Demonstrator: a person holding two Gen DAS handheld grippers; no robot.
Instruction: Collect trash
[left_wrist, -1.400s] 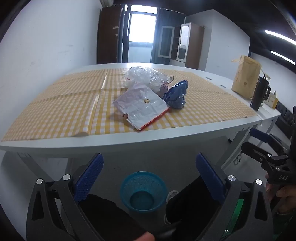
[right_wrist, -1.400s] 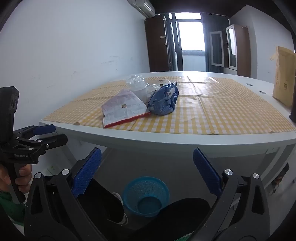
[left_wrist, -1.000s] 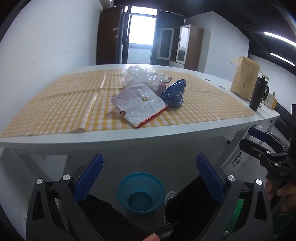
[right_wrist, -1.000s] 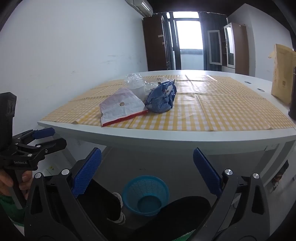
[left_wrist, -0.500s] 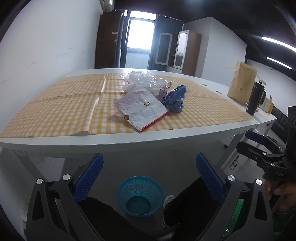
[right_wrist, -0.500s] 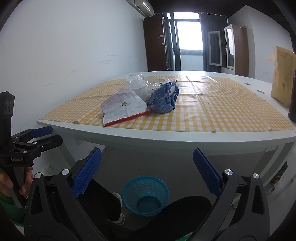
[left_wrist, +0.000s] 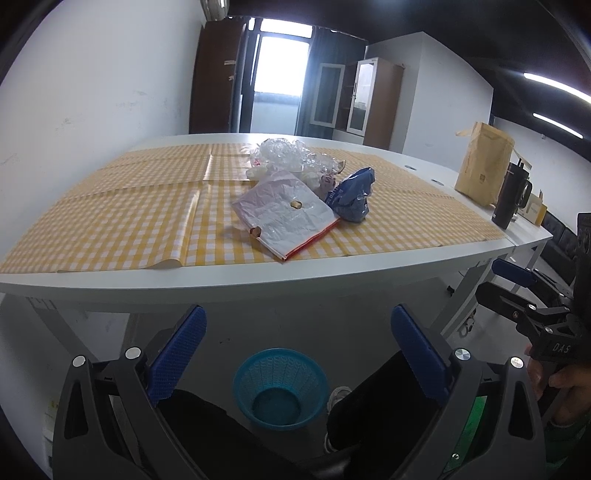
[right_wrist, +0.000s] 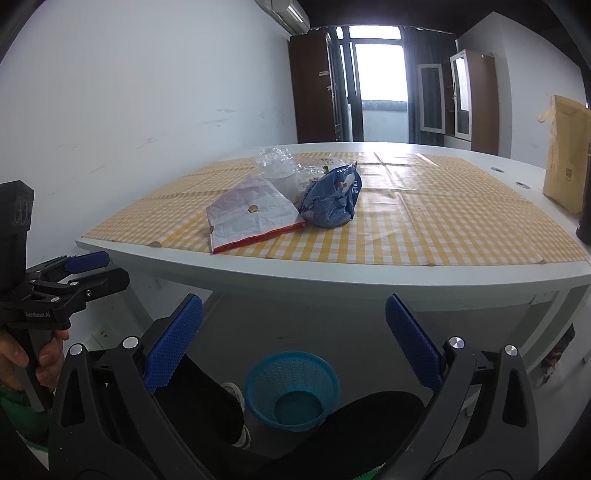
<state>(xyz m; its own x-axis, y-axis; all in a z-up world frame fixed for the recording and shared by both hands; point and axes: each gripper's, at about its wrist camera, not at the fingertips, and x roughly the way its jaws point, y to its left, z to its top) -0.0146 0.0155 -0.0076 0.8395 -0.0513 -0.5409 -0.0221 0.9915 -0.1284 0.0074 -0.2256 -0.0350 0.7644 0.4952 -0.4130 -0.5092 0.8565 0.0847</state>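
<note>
On the yellow checked tablecloth lie a white plastic bag with a red edge (left_wrist: 286, 218) (right_wrist: 251, 218), a crumpled blue bag (left_wrist: 352, 197) (right_wrist: 332, 201) and a heap of clear plastic wrap (left_wrist: 284, 155) (right_wrist: 275, 162). A blue mesh basket (left_wrist: 280, 387) (right_wrist: 291, 389) stands on the floor under the table's near edge. My left gripper (left_wrist: 297, 315) and right gripper (right_wrist: 294, 302) are both open and hold nothing, below the table edge and short of the trash. Each shows in the other's view: the right gripper (left_wrist: 491, 277) and the left gripper (right_wrist: 112, 268).
The white table (left_wrist: 258, 280) runs across both views. A brown paper bag (left_wrist: 480, 166) and a black mug (left_wrist: 511, 199) stand at its right end. A person's dark-trousered legs and shoes flank the basket. Cabinets and a bright door lie beyond.
Both grippers have only drifted slightly in front of the table. The jaws stay open and the trash has not moved.
</note>
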